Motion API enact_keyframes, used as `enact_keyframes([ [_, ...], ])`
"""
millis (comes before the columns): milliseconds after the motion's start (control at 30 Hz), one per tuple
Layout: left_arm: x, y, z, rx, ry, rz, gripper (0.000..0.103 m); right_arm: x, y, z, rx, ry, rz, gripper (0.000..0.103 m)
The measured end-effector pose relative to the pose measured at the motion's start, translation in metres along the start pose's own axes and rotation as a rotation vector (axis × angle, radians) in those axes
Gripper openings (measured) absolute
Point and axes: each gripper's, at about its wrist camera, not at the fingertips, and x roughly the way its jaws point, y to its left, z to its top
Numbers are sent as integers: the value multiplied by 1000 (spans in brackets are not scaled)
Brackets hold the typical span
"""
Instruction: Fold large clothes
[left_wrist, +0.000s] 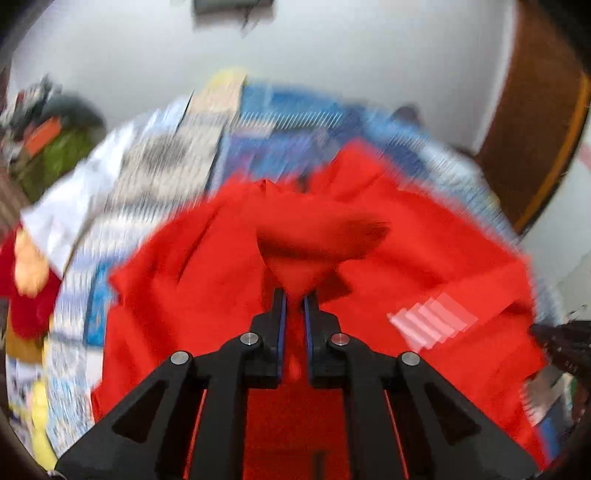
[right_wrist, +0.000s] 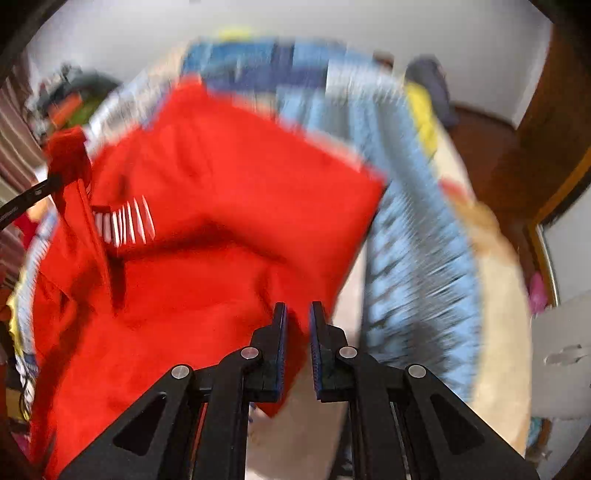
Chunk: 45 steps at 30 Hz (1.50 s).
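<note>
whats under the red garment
A bed with a blue and white patterned cover shows around the red garment on all sides. The part directly beneath is hidden by the cloth, so anything lying there cannot be seen.

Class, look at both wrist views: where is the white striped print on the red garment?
In the left wrist view the striped print sits on the red garment, right of the left gripper; in the right wrist view it appears at left.

Bed (left_wrist: 236, 147) with patterned blue cover, red garment (left_wrist: 424, 251) spread
</note>
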Motion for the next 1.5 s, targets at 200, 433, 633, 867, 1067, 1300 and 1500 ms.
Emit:
enact_keyframes([
  [200,36,44,-53,-51,174,-2,14,-2,16,-10,-133,-74,-183,8],
  [433,10,72,-75,-148,127,-89,64,-5,12,-21,-141,-87,-240,17],
  [633,16,71,-59,-105,102,-5,72,-13,-2,-23,-82,-79,-199,27],
  [867,79,76,-42,-151,199,-7,19,-48,-31,-20,3,-110,-98,27],
  [1067,55,62,-21,-77,71,66,4,-59,-39,-9,12,-144,-90,27],
  [1300,-28,87,19,-70,-87,102,4,-52,-13,19,-26,-177,-63,27],
  [1500,-46,109,30,-43,-92,180,4,-31,19,48,-70,-203,-45,27],
])
